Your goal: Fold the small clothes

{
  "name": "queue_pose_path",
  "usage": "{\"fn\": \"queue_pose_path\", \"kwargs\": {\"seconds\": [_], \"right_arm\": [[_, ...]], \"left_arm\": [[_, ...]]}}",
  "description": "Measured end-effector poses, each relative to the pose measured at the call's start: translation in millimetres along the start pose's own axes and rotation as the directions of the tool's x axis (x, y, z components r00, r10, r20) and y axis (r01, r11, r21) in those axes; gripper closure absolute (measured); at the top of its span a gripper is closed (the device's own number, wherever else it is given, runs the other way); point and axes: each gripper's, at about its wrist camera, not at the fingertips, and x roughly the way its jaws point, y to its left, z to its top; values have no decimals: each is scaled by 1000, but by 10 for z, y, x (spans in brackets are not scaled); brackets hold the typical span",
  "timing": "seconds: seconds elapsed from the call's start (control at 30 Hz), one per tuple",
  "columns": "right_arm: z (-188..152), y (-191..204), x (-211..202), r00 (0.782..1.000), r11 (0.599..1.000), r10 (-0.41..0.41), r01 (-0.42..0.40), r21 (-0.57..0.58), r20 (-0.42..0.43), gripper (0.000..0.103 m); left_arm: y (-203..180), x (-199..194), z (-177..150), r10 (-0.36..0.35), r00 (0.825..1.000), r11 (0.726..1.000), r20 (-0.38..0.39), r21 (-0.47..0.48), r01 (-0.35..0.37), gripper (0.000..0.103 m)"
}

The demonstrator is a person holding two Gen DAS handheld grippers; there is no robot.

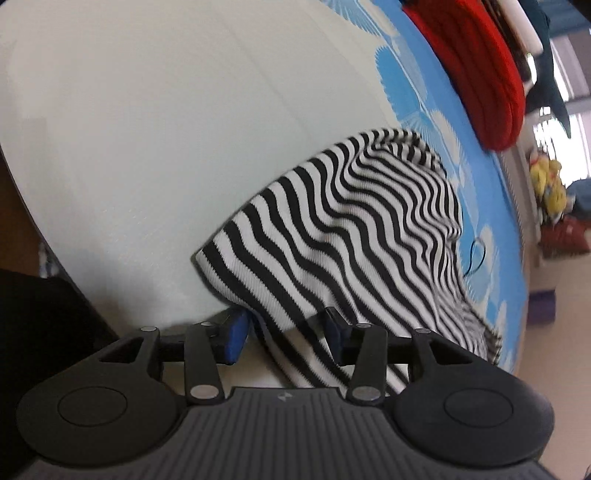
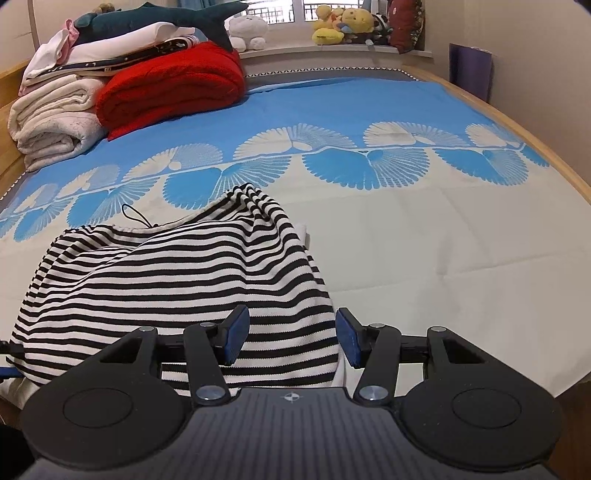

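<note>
Black-and-white striped knit garment lies rumpled on blue-and-cream patterned bedspread.
Left view: left gripper is seen with jaws parted, cloth edge between them, pads apparently not pressing; red folded blanket beyond. Right view: right gripper stands open over the hem; stacked towels and plush toys are noted behind.

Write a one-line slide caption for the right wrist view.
Right gripper open over the near edge of a rumpled striped garment on the blue-and-white bedspread.
</note>
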Motion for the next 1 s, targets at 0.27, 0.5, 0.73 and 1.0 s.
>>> {"fn": "queue_pose_path", "kwargs": {"seconds": [0.27, 0.5, 0.73, 1.0], "right_arm": [[-6, -8, -5, 1000, 1000, -22, 22, 12, 4, 49], [51, -51, -40, 997, 996, -67, 64, 59, 49, 50], [193, -383, -154, 977, 966, -165, 131, 225, 138, 50], [263, -827, -224, 966, 942, -181, 117, 315, 183, 50]], "left_arm": [[-5, 7, 2, -2, 998, 1000, 70, -8, 3, 83], [-208, -297, -76, -2, 984, 985, 178, 170, -29, 91], [-604, -420, -143, 215, 923, 847, 318, 410, -338, 93], [-2079, -721, -1170, -1, 863, 515, 505, 740, -432, 95]]}}
